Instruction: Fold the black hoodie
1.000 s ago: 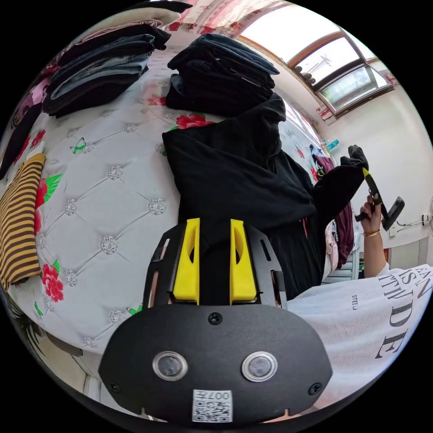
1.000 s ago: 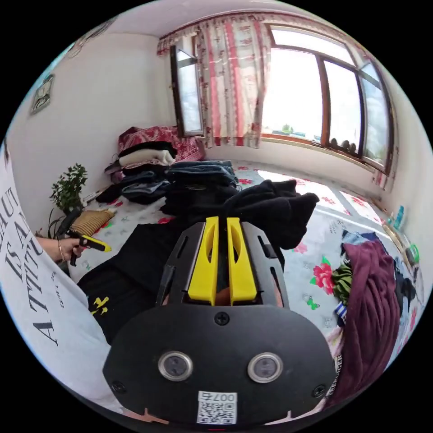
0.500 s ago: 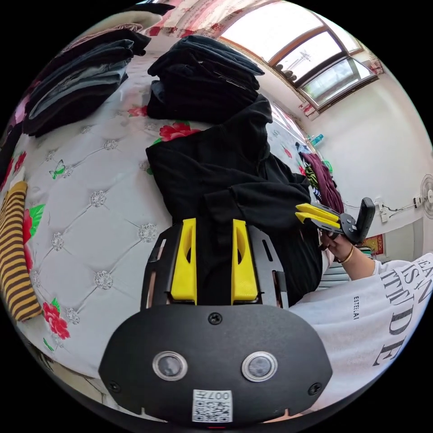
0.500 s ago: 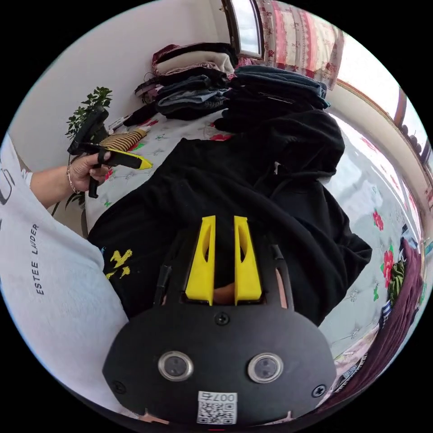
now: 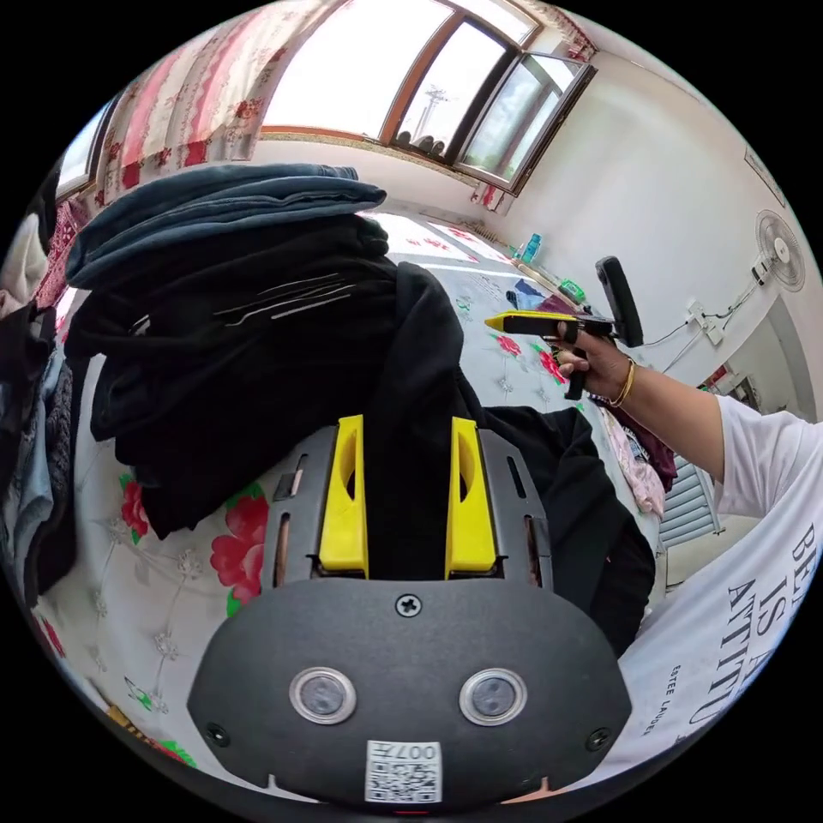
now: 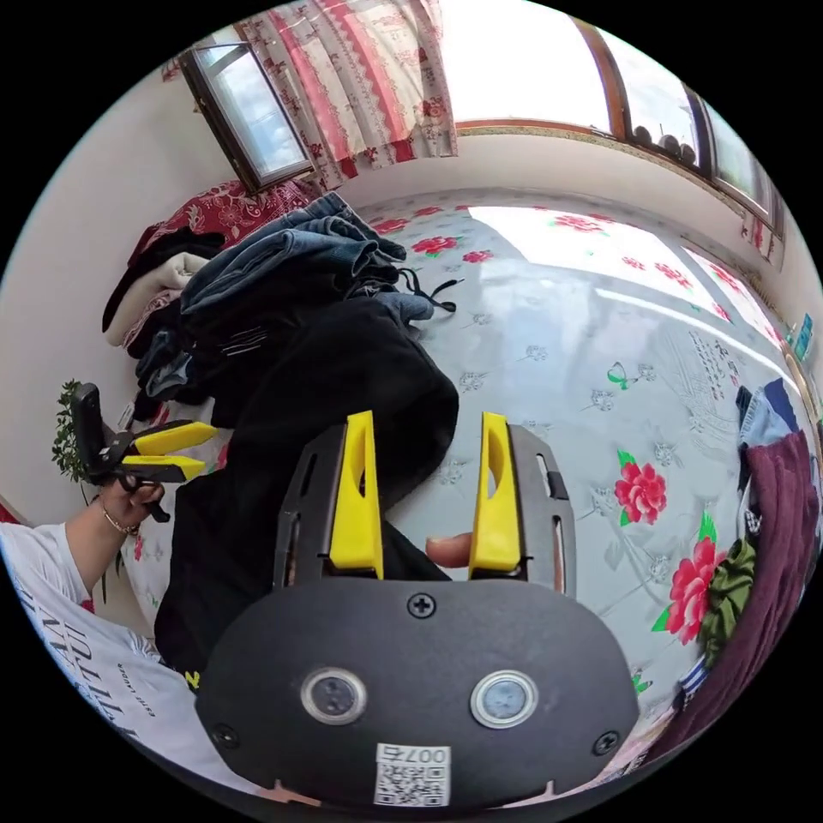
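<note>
1. Holding the left black gripper with yellow jaws [image 5: 405, 424] just above the black fabric hoodie [image 5: 429, 343], jaws standing apart, dark cloth showing through the gap between them.
2. Seeing that same gripper [image 6: 208, 447] from the right gripper view, gripped in a hand [image 6: 129, 501], jaws parted and pinching nothing.
3. Holding the right black gripper with yellow jaws [image 6: 427, 417] over the white quilted bed with red flowers [image 6: 583, 326], jaws spread wide and gripping nothing.
4. Lying on that bed, the hoodie [image 6: 343, 377], bunched and partly doubled over, pressing against the stack of folded dark and blue denim clothes [image 6: 274, 266].
5. Resting well apart from the hoodie, at the bed's edge, a heap of maroon cloth [image 6: 771, 514].
</note>
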